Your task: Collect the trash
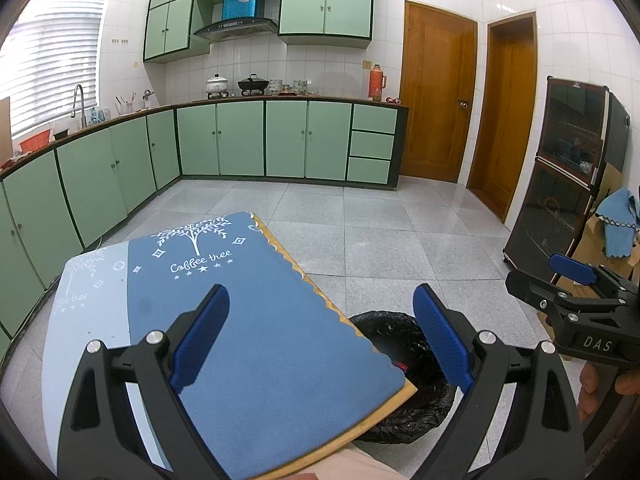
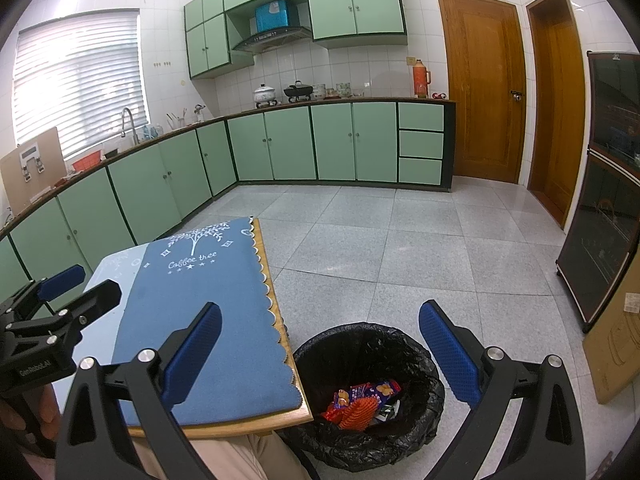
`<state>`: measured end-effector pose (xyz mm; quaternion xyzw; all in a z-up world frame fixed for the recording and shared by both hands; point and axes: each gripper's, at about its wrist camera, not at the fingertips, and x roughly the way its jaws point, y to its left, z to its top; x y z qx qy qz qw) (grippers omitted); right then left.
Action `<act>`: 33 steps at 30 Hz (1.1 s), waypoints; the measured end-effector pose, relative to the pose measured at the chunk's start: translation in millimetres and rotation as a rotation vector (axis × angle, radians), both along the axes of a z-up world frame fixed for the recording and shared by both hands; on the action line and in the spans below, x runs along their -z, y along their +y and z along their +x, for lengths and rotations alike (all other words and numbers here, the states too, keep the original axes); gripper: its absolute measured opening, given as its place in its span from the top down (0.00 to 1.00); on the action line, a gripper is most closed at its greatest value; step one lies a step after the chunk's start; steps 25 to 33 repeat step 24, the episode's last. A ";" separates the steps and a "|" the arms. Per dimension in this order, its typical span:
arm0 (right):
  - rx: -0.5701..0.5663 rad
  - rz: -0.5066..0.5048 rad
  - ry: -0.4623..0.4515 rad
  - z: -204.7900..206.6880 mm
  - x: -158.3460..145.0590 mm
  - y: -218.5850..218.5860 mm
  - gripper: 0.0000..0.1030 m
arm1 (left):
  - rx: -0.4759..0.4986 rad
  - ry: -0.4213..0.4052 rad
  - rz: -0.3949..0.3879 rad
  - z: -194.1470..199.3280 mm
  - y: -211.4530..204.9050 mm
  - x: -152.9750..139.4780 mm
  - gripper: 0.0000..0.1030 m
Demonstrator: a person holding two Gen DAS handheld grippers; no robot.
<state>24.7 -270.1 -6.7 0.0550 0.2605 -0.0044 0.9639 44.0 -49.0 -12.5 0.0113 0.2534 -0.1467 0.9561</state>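
A bin with a black liner (image 2: 404, 356) stands on the floor at the table's right corner; it also shows in the left wrist view (image 1: 384, 328). Inside lie an orange-red wrapper (image 2: 358, 412) and a purple snack packet (image 2: 374, 390). My right gripper (image 2: 320, 348) is open and empty, above the bin and the table's edge. My left gripper (image 1: 320, 332) is open and empty over the blue mat (image 1: 256, 320). Each gripper shows in the other's view: the right one (image 1: 572, 280), the left one (image 2: 64, 284).
A small wooden table (image 2: 224, 426) carries the blue "Coffee tree" mat (image 2: 208, 300). Green kitchen cabinets (image 2: 280, 144) run along the left and back walls. A dark glass cabinet (image 2: 600, 200) and a cardboard box (image 2: 616, 344) stand at the right. Grey tiled floor (image 2: 400, 240) lies beyond.
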 end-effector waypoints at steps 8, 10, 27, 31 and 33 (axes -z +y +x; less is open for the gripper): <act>0.001 0.000 0.004 -0.1 2.7 -1.3 0.06 | -0.002 0.010 -0.003 0.9 -0.4 6.5 0.12; 0.002 0.001 0.006 -0.4 5.7 -2.4 0.06 | -0.003 0.010 -0.004 0.3 0.1 7.8 0.12; 0.004 0.002 0.008 0.4 8.5 -4.9 0.06 | -0.004 0.013 -0.001 2.2 -0.9 7.1 0.12; 0.004 0.002 0.008 0.4 8.5 -4.9 0.06 | -0.004 0.013 -0.001 2.2 -0.9 7.1 0.12; 0.004 0.002 0.008 0.4 8.5 -4.9 0.06 | -0.004 0.013 -0.001 2.2 -0.9 7.1 0.12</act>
